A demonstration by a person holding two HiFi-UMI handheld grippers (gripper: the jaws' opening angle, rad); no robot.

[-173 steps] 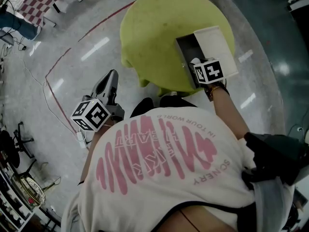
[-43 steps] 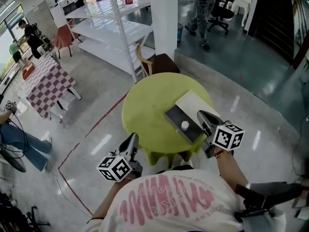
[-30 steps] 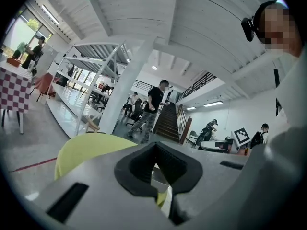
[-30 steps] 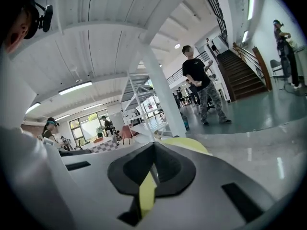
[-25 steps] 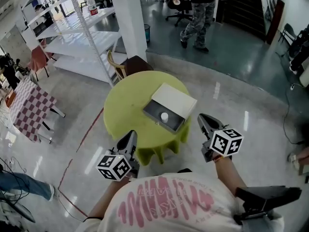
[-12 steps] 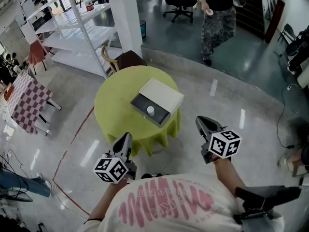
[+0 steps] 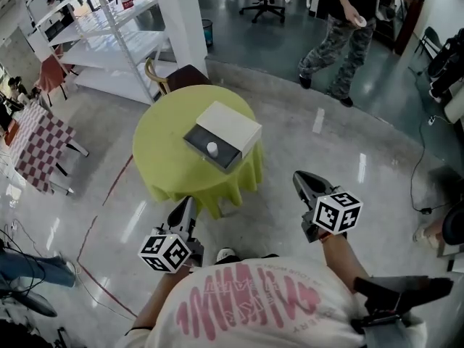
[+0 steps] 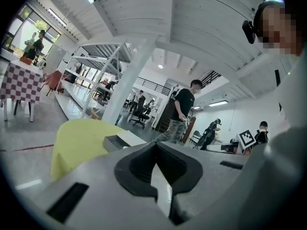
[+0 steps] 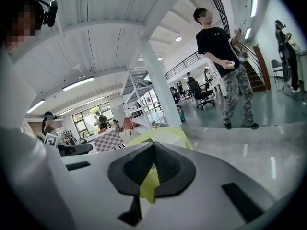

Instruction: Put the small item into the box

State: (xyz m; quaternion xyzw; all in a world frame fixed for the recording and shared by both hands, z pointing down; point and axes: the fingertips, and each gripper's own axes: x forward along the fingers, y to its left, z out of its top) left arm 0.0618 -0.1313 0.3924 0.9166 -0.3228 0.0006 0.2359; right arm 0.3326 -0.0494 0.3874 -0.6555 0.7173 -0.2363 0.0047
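Observation:
A white box with a dark open drawer lies on the round yellow-green table. A small white item rests inside the drawer. Both grippers hang well short of the table, over the floor. My left gripper is shut and empty, near the table's cloth hem. Off to the right, my right gripper is shut with nothing in it. In the left gripper view the shut left gripper points toward the table and box. In the right gripper view the right gripper has the table behind it.
A person in camouflage trousers walks at the back right. A white pillar and shelving stand behind the table, with a brown chair beside it. A checkered table is at far left. A red floor line runs left.
The table and box have slid further away and to the left as I back off with both grippers. The passer-by has walked to the right.

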